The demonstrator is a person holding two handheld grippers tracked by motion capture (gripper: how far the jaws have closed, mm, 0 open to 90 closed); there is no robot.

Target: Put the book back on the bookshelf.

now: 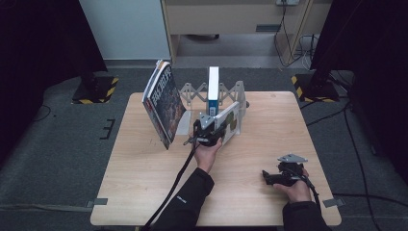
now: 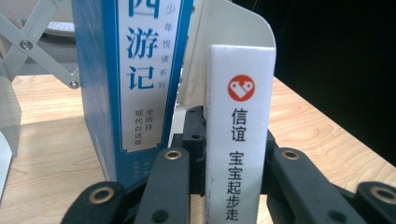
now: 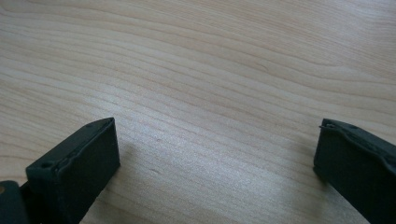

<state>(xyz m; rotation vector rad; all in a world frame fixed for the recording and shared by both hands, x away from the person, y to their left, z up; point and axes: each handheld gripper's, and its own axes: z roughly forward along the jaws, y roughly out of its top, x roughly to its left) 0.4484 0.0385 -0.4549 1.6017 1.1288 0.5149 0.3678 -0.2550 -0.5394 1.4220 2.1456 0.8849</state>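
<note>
White book (image 2: 239,135), a thin one with a red round mark and black characters down its spine, sits clamped between the jaws of the left tongs (image 2: 233,186), which are closed against its two covers. In the high view the left tongs (image 1: 208,134) hold it near the middle of the bench (image 1: 144,183), a little toward the far edge, leaning at a slant against the pale end plate of an accordion book rack (image 1: 192,92) that stands by the far edge. Just beside the white book, on its left in the left gripper view, a blue book (image 2: 135,84) stands upright in the rack, spine toward the camera; the two look very close, but whether they touch I cannot tell. A large picture book (image 1: 162,103) stands tilted near the far-left part of the bench, well apart from the rack's right end. The right tongs (image 1: 278,177) rest low by the near-right corner, held in the person's right hand (image 1: 297,190). In the right gripper view the right tongs (image 3: 217,154) stand wide apart over bare wood, holding nothing.
</note>
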